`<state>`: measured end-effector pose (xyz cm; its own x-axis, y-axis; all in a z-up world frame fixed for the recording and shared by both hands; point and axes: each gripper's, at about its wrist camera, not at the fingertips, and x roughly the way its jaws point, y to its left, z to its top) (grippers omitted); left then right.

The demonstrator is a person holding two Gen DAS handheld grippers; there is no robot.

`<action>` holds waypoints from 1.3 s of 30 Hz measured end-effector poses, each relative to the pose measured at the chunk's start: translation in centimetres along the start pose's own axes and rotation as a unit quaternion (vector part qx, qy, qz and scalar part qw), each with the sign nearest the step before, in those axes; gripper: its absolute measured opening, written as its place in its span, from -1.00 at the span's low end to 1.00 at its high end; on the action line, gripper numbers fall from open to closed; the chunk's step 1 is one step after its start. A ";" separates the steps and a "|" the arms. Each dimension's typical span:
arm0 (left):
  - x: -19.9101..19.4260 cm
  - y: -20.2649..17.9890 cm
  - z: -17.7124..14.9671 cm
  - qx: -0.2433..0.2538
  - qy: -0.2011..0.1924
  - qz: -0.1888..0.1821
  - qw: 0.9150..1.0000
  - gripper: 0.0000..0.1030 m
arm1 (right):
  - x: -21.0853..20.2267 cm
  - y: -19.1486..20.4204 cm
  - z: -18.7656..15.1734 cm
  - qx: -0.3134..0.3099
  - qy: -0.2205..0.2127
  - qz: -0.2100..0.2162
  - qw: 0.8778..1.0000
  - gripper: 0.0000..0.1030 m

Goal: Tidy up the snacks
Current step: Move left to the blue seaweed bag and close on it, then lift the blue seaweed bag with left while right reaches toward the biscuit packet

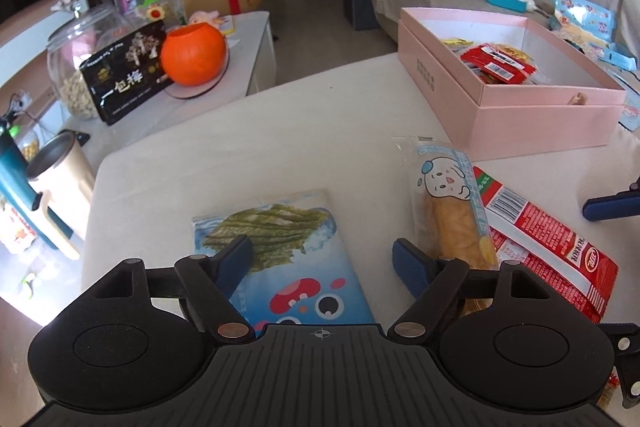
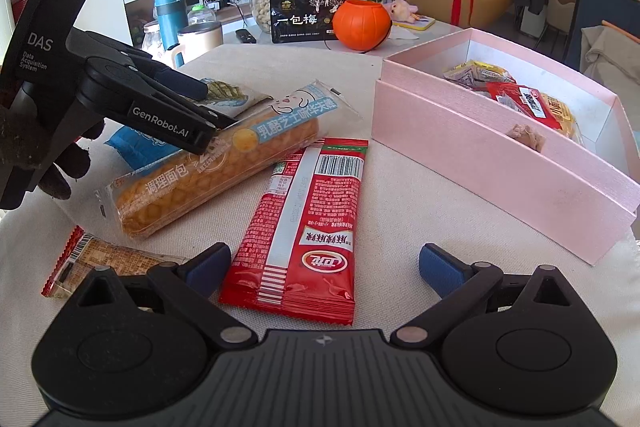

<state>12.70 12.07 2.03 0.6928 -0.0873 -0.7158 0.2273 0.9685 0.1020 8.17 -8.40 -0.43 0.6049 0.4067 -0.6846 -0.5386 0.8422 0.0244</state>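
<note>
In the left wrist view the left gripper [image 1: 323,255] sits low in the middle of the frame with its blue fingers [image 1: 236,253] spread wide and nothing pressed between them. The seaweed pack [image 1: 280,251] lies flat on the white table [image 1: 240,147] beneath the gap, partly under the left finger. The right finger sits beside the bread pack [image 1: 452,203], which lies lengthwise right of centre. Whether that finger touches the bread I cannot tell. A red snack pack [image 1: 548,243] lies just right of the bread, its edge tucked under it. The pink box [image 1: 520,107] stands open at the upper right, with red and yellow snacks [image 1: 496,63] inside. At the upper left, on a separate table, are an orange pumpkin pot [image 1: 194,53], a black bag [image 1: 128,71] and a glass jar [image 1: 76,67]. In the right wrist view the right gripper [image 2: 325,265] is at the bottom centre, its fingers [image 2: 440,267] wide apart and holding nothing. The red snack pack [image 2: 304,227] lies between them, its lower end under the gap. A small brown packet [image 2: 104,259] lies at the lower left, partly behind the left finger. The left gripper [image 2: 208,119] reaches in from the left edge over the bread pack [image 2: 216,163], held by a gloved hand [image 2: 60,163]. The pink box [image 2: 500,155] fills the right side.
</note>
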 end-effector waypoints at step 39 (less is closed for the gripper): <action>-10.2 2.2 -3.1 -0.167 -0.051 -0.031 0.984 0.65 | -1.8 0.0 0.9 -0.019 0.033 0.034 0.999 0.91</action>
<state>4.01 15.77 7.42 0.7531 -0.1558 -0.6392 0.0458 0.9816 -0.1853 7.62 -8.83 1.47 0.5270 0.4362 -0.7294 -0.5987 0.7997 0.0457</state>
